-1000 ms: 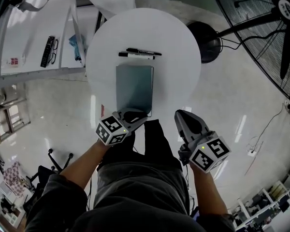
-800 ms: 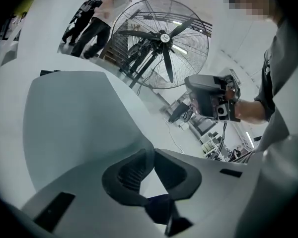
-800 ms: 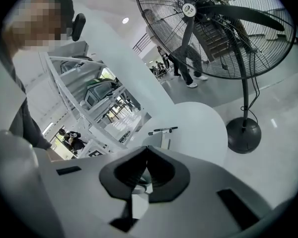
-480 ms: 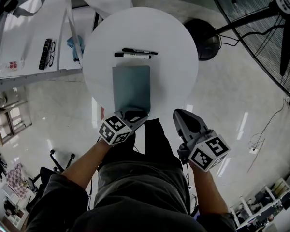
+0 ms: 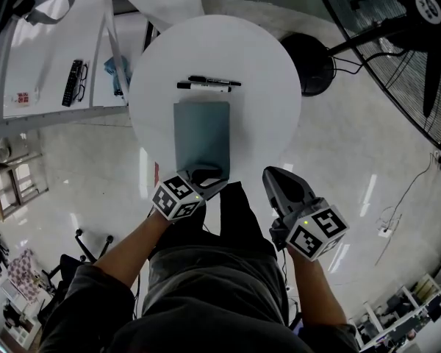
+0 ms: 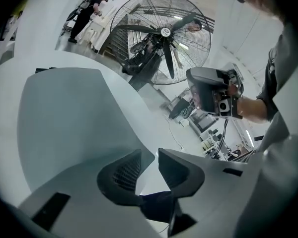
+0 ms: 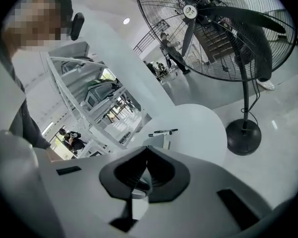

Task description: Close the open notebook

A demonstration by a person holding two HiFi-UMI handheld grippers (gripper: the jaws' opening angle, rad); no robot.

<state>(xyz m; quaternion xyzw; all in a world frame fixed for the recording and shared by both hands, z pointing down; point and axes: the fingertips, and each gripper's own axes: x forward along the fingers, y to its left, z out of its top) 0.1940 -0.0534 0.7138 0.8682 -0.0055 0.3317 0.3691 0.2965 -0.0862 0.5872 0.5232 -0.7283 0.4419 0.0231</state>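
On round wht table, flat rect. notebook

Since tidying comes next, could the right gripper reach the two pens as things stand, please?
Probably yes: bare table lies between the right gripper and the pens, and the notebook sits off to the side. Its shut jaws would need to open.

left hand-held gripper jaws opening, pinch on notebook corner let go; corner now loose between jaws

notebook | grey-teal cover | closed, flat | near edge of round white table
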